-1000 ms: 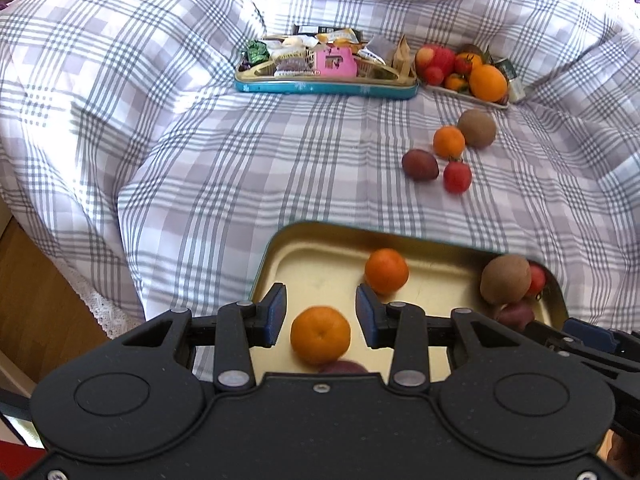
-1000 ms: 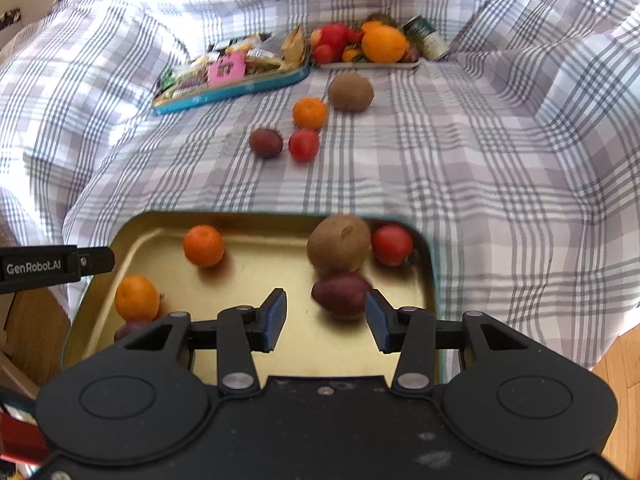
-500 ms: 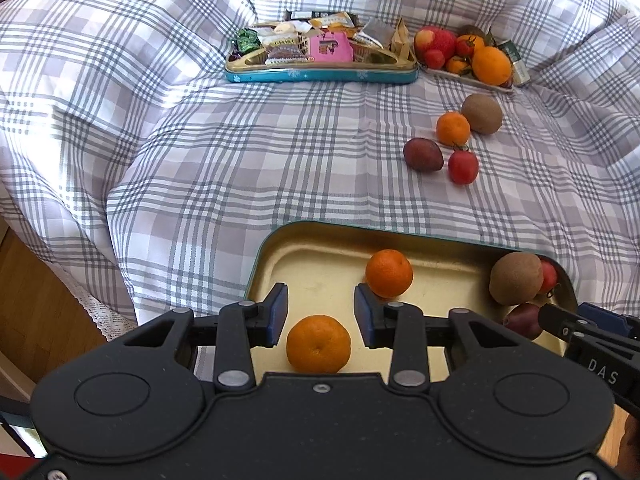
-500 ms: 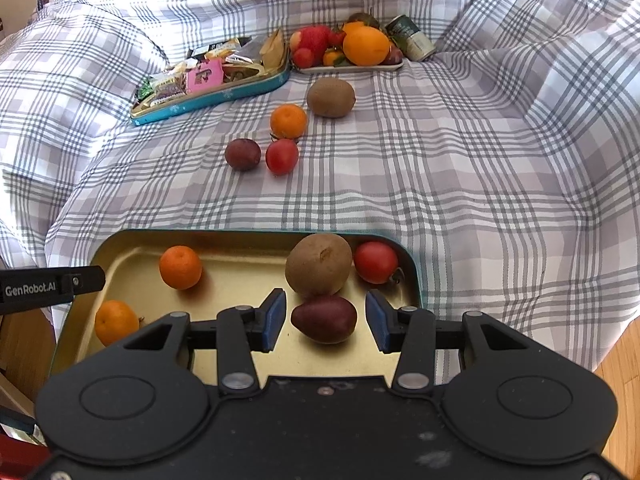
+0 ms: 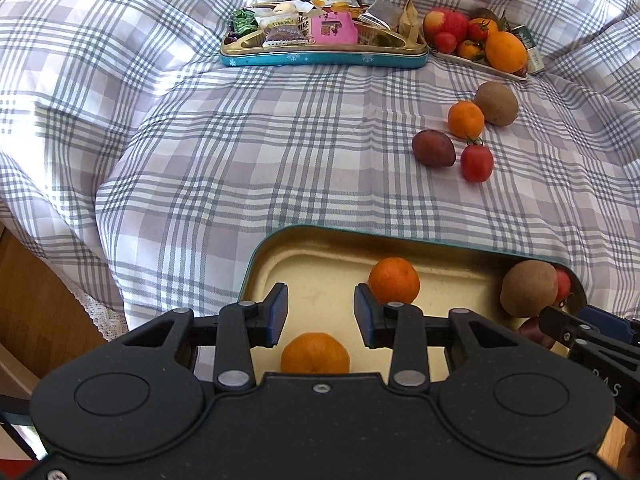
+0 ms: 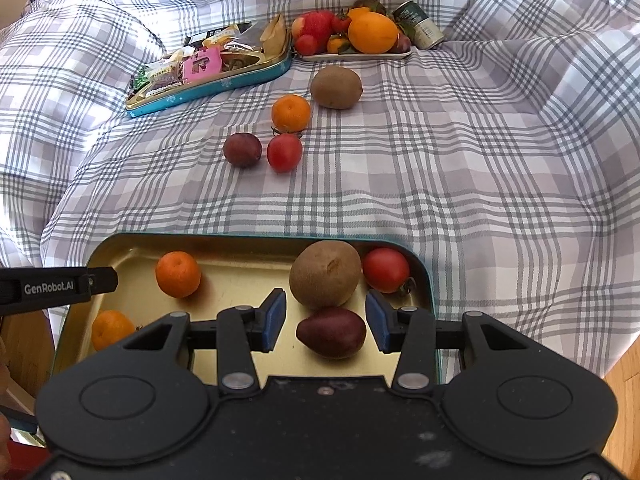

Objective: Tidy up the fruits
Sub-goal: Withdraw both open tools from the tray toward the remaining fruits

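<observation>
The right tool [image 6: 326,322] and left tool [image 5: 320,314] are both wide and empty above the gold tin [image 6: 240,258]; it groups five fruits, while four fruits [image 6: 291,113] wait on the bed.

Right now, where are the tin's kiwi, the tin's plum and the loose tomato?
Kiwi [image 6: 325,274], right wrist view, its brown top.
Plum [image 6: 331,332], right wrist view, its middle.
Tomato [image 6: 284,153], right wrist view, its red middle.

Glossy gold metal tray [image 6: 120,254] on soft checked cloth [image 6: 480,200]; fuzzy matt kiwi [image 6: 325,278]; floor [image 5: 36,300] probably wood.
</observation>
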`<state>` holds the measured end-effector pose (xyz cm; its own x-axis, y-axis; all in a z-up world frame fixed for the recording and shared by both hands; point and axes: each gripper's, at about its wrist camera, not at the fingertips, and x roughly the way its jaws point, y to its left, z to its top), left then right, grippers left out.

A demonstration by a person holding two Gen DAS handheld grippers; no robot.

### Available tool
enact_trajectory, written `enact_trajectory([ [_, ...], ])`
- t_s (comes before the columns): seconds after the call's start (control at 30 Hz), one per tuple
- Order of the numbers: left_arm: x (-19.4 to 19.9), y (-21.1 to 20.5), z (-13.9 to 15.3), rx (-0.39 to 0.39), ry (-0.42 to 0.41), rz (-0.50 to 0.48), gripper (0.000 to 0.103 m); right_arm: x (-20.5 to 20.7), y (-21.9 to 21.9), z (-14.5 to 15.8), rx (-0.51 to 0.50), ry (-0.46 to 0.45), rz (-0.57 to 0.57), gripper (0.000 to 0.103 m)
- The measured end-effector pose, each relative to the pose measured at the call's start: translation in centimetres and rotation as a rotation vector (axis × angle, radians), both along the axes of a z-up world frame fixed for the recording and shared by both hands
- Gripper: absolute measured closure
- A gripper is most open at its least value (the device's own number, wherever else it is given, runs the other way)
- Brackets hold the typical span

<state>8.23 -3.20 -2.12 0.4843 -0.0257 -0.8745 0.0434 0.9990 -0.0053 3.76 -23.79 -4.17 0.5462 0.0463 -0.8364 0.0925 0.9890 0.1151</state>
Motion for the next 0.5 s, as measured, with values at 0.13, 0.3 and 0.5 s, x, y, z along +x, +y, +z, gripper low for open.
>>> enact_trajectory([
  [0.13,0.8,-0.1,0.1,0.0,-0.015,-0.004,0.058,0.7,-0.1,0.2,0.003,-0.008,-0.002,0.056],
  [0.3,2.0,-0.1,0.4,-0.032,-0.039,-0.024,0.058,2.0,-0.4,0.7,0.011,-0.041,-0.018,0.056],
  [0.5,3.7,-0.7,0.2,-0.026,-0.05,-0.05,0.06,3.8,-1.0,1.0,0.019,-0.076,-0.046,0.056],
])
